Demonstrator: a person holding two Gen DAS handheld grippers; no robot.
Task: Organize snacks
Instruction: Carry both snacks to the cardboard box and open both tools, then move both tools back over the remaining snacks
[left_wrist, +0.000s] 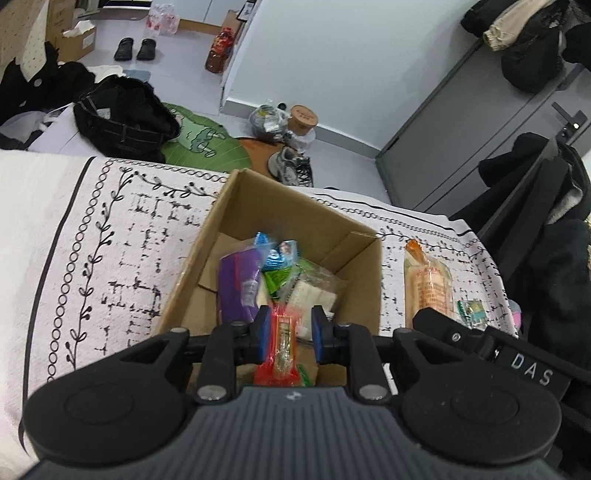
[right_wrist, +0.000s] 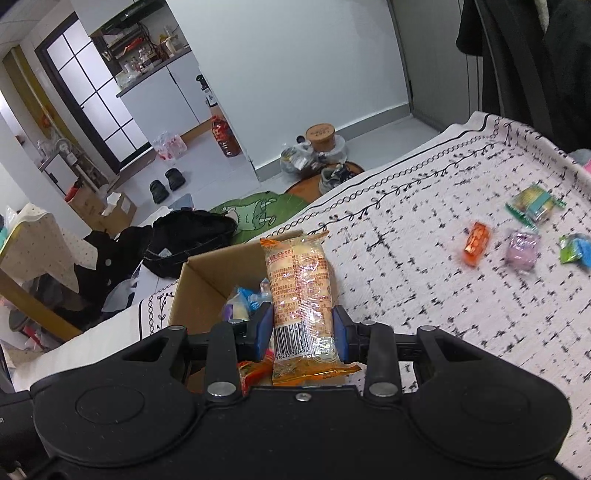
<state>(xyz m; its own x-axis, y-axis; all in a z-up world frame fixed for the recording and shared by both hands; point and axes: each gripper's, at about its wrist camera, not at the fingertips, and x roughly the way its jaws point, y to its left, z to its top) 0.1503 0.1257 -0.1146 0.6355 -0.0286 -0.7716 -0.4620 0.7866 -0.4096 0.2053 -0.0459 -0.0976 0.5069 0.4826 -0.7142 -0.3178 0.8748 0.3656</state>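
A cardboard box (left_wrist: 354, 280) stands on the patterned cloth and holds several snack packs, among them a purple pack (left_wrist: 236, 284). My left gripper (left_wrist: 289, 330) hovers over the box's near side; a red snack pack (left_wrist: 282, 343) lies between its open fingers, apart from the pads. My right gripper (right_wrist: 303, 332) is shut on a long orange biscuit pack (right_wrist: 301, 295), held at the box's (right_wrist: 199, 295) right edge. That pack also shows in the left wrist view (left_wrist: 428, 284). Loose snacks lie on the cloth to the right: an orange one (right_wrist: 476, 243), a purple one (right_wrist: 521, 251), a green one (right_wrist: 535, 203).
The table wears a white cloth with black patterns (right_wrist: 424, 229). Black clothes (left_wrist: 122, 114) lie beyond its far edge. Shoes (left_wrist: 291, 166), a bag and a green mat are on the floor. Dark coats hang at the right (left_wrist: 554, 221).
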